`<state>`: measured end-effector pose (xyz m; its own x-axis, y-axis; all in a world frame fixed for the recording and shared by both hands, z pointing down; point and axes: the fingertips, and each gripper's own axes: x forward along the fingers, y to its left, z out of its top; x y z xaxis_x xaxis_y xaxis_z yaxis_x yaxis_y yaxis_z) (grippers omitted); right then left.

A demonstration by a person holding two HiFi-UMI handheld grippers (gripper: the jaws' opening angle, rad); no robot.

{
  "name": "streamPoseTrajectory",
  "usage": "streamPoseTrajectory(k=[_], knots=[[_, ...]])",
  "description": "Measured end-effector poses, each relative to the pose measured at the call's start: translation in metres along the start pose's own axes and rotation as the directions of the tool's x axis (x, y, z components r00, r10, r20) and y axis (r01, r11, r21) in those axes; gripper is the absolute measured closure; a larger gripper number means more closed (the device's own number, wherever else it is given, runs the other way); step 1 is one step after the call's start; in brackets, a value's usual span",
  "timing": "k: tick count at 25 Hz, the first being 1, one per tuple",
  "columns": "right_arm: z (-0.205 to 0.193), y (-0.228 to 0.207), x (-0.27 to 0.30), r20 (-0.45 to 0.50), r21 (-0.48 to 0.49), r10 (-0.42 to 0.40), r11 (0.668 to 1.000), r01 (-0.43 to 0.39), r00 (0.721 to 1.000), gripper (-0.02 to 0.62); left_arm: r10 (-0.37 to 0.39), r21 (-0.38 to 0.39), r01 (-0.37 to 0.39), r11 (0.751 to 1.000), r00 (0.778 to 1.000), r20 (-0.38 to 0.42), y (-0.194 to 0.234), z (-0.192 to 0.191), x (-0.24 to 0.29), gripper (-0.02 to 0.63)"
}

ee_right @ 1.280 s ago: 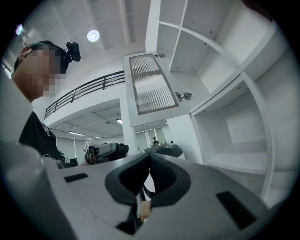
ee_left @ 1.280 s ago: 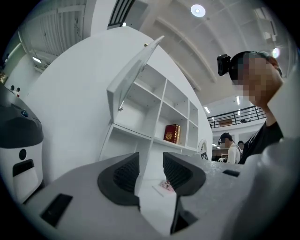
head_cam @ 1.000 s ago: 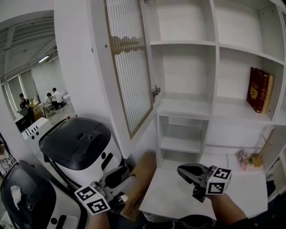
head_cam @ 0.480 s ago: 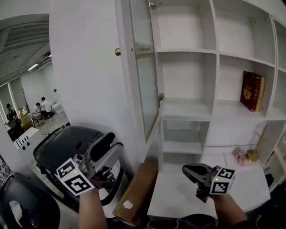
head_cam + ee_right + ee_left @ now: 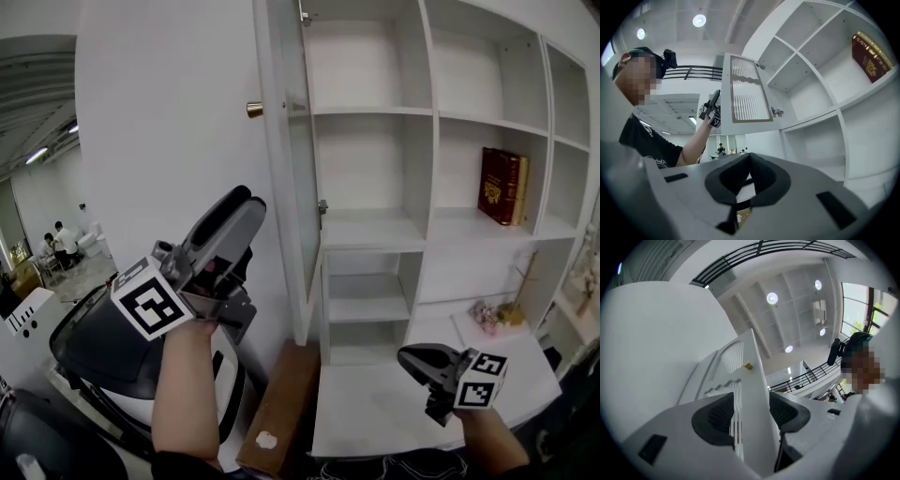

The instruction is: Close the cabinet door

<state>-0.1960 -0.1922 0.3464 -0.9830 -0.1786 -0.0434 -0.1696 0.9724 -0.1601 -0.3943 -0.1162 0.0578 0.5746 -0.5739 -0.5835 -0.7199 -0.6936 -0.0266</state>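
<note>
Head view shows our left gripper (image 5: pixel 236 204) held high beside the outer face of the cabinet door (image 5: pixel 293 187). The door stands swung out, edge-on to the white shelving (image 5: pixel 375 232), with its brass knob (image 5: pixel 254 110) facing left. The jaws gape wide and grip nothing; the door's edge lines up between them. Our right gripper (image 5: pixel 415 357) sits low over the desk (image 5: pixel 375 412), jaws closed together and empty.

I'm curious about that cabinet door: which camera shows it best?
The right gripper view: the cabinet door faces that camera, its ribbed panel whole. The head view sees the door nearly edge-on. The left gripper view shows mostly its narrow edge and small knob.
</note>
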Motion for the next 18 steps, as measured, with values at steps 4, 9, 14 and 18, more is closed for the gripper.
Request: streamPoseTrajectory(k=[4,9,14,18], knots=[[0.002,0.0,-0.009,0.005,0.0,-0.032,0.999,0.032,0.999,0.589,-0.075,-0.021,0.077,0.997,0.995,0.06,0.004,0.024,0.026,0.374],[0.005,-0.005,-0.018,0.006,0.002,-0.067,0.998,0.067,0.998,0.589,-0.144,-0.1,0.16,0.982,0.978,0.15,0.01,0.047,0.044,0.374],[0.008,-0.009,-0.026,0.013,0.007,-0.095,0.995,0.095,0.995,0.589,-0.211,-0.126,0.238,0.963,0.958,0.195,0.009,0.061,0.059,0.376],[0.004,-0.01,-0.03,0.008,0.031,-0.116,0.993,0.116,0.993,0.589,-0.236,-0.166,0.279,0.946,0.942,0.24,0.015,0.068,0.069,0.379]])
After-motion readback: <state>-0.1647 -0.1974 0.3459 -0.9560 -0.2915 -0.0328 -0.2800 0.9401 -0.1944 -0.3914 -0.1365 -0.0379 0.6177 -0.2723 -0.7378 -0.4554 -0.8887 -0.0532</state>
